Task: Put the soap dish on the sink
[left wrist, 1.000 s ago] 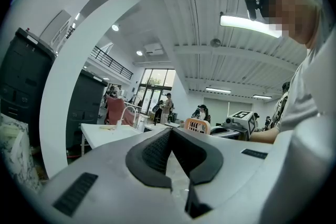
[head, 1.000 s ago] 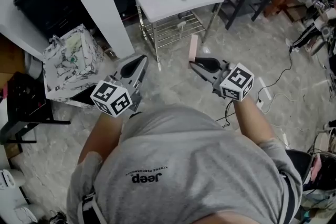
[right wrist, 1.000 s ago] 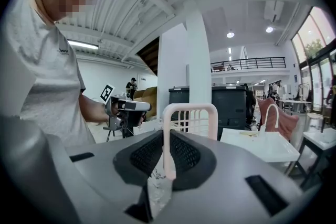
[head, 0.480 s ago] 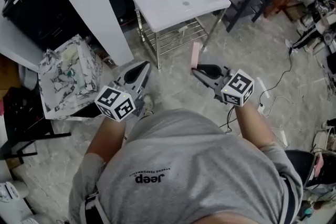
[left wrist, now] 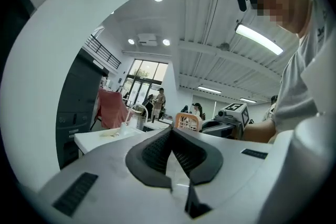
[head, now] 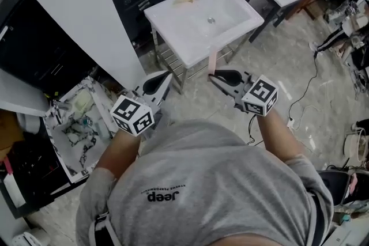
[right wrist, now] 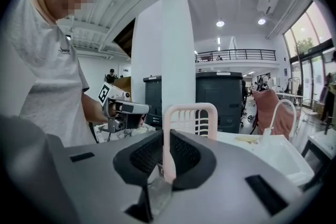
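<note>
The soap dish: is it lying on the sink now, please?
No, the soap dish stands clamped in the right gripper, short of the sink.

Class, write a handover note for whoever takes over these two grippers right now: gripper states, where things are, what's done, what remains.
Left gripper: jaws together, empty.
Right gripper: jaws clamped on the pink soap dish, held on edge near the front of the white sink.
Done: dish in grip.
Left: set the dish on the sink, then release.
</note>
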`<state>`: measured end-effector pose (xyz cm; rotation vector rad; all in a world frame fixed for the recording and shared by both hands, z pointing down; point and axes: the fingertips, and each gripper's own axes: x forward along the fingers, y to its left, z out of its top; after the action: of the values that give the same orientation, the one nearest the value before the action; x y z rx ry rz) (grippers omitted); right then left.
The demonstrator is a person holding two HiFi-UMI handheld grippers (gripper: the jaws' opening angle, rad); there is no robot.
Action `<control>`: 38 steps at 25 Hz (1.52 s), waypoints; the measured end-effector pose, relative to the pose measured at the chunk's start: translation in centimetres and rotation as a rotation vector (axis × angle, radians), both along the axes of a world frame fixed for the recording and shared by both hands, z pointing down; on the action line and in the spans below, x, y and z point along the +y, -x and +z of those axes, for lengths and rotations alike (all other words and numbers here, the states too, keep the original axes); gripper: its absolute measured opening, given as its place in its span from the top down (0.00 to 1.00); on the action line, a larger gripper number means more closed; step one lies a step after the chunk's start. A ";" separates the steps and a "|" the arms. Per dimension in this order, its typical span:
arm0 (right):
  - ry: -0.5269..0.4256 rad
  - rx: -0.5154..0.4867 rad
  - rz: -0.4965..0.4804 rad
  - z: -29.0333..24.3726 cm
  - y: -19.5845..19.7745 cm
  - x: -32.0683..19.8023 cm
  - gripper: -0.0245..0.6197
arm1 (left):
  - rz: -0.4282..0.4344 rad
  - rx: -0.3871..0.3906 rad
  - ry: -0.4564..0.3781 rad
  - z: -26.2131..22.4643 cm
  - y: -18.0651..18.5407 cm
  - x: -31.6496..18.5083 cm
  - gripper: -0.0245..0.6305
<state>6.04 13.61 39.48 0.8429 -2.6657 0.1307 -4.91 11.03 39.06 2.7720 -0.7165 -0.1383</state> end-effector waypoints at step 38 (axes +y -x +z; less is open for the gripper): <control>0.014 0.075 -0.350 3.2 -8.0 -28.6 0.82 | -0.423 -0.032 0.047 0.9 -5.3 -26.1 0.94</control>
<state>14.05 -14.97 42.71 0.3593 -2.6883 0.0307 0.37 -15.09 39.93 2.5439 -1.2880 -0.1574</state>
